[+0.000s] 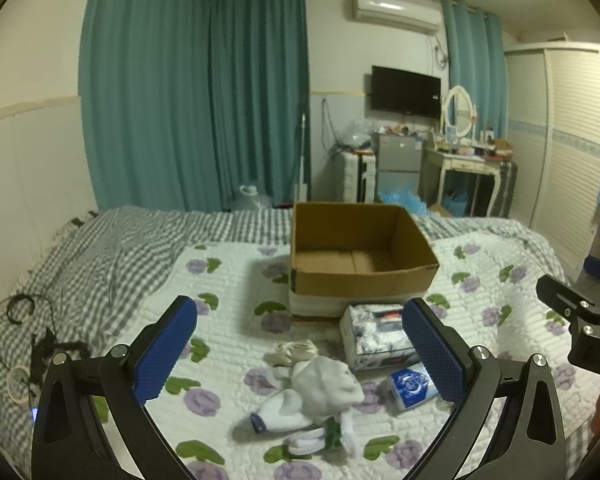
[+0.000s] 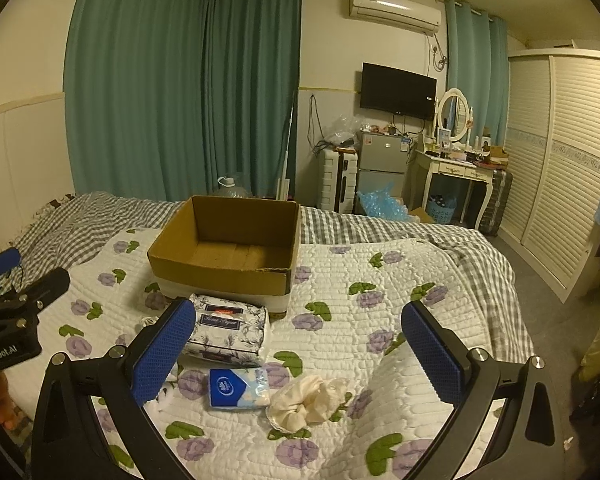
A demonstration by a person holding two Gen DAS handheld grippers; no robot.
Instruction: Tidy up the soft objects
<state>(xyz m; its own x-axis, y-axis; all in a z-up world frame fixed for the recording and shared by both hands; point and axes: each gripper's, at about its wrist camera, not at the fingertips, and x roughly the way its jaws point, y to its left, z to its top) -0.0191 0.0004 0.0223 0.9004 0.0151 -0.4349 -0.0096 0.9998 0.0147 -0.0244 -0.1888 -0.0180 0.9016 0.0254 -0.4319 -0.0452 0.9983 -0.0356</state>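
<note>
left wrist view: the left gripper (image 1: 300, 350) hangs spread wide with nothing between its pads, above the white socks (image 1: 320, 396) on the floral quilt (image 1: 228, 344). right wrist view: the right gripper (image 2: 298, 350) gapes just as wide, empty, over the cream scrunchie (image 2: 308, 400), near the cardboard box (image 2: 224, 276).

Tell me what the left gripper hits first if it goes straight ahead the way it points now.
Likely the white socks lying on the quilt: they sit between the open fingers of the left gripper, nearer than the cardboard box. Depth is uncertain.
</note>
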